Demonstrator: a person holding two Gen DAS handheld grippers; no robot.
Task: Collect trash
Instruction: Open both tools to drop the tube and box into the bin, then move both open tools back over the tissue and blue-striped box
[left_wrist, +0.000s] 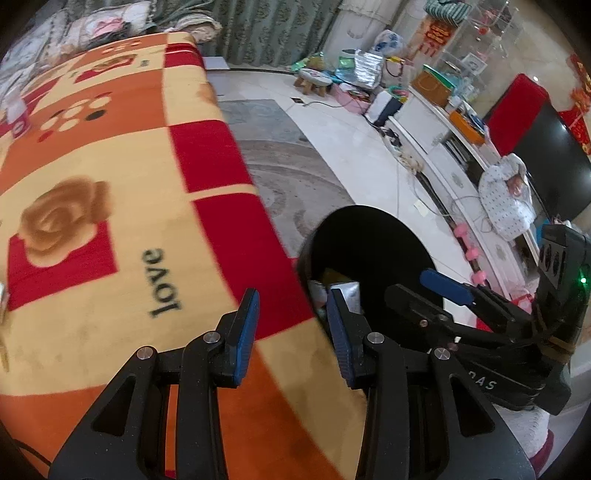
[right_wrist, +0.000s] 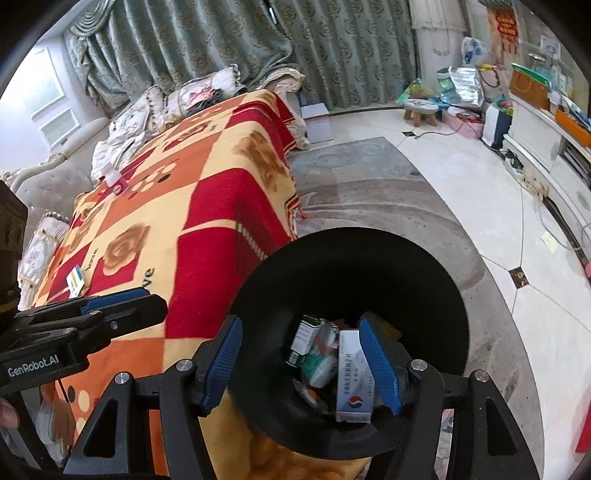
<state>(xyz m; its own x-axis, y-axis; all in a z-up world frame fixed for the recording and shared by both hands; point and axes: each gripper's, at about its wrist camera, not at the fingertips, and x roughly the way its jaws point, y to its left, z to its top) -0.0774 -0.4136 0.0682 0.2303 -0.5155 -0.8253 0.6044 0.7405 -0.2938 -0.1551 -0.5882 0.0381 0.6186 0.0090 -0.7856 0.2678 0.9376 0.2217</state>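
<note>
Green patterned curtains (left_wrist: 273, 29) close off the far side of a living room with a pale tiled floor (left_wrist: 354, 122) and a grey rug (left_wrist: 288, 173). From the left wrist view we look down on a surface draped in an orange, red and yellow blanket (left_wrist: 110, 206) printed with roses and the word "love". Our left tongs (left_wrist: 293, 325) hang over the blanket's edge, blue pads parted to a moderate gap with nothing between them. Just beside that edge stands a black trash bin (left_wrist: 369, 236), with some packaging visible inside. Our right tongs (left_wrist: 432, 291) reach in over the bin's rim from the right. Along the wall runs a white cabinet (left_wrist: 436, 144), with a dark television (left_wrist: 546, 158) above it.

From the right wrist view, the same blanket (right_wrist: 207, 206) stretches away toward cushions (right_wrist: 199, 92) and the curtains (right_wrist: 221, 40). Our right tongs (right_wrist: 301, 358) hover directly over the bin (right_wrist: 354, 258), fairly wide and gripping nothing. Down in the bin lie the collected pieces: a white medicine box (right_wrist: 352, 380) with a red and blue mark, and a green and white carton (right_wrist: 304, 334) beside it among crumpled wrappers. A small blue and yellow packet (right_wrist: 76, 280) rests on the blanket, well apart from the bin. Our left tongs (right_wrist: 122, 299) show at the left edge, above the blanket.
</note>
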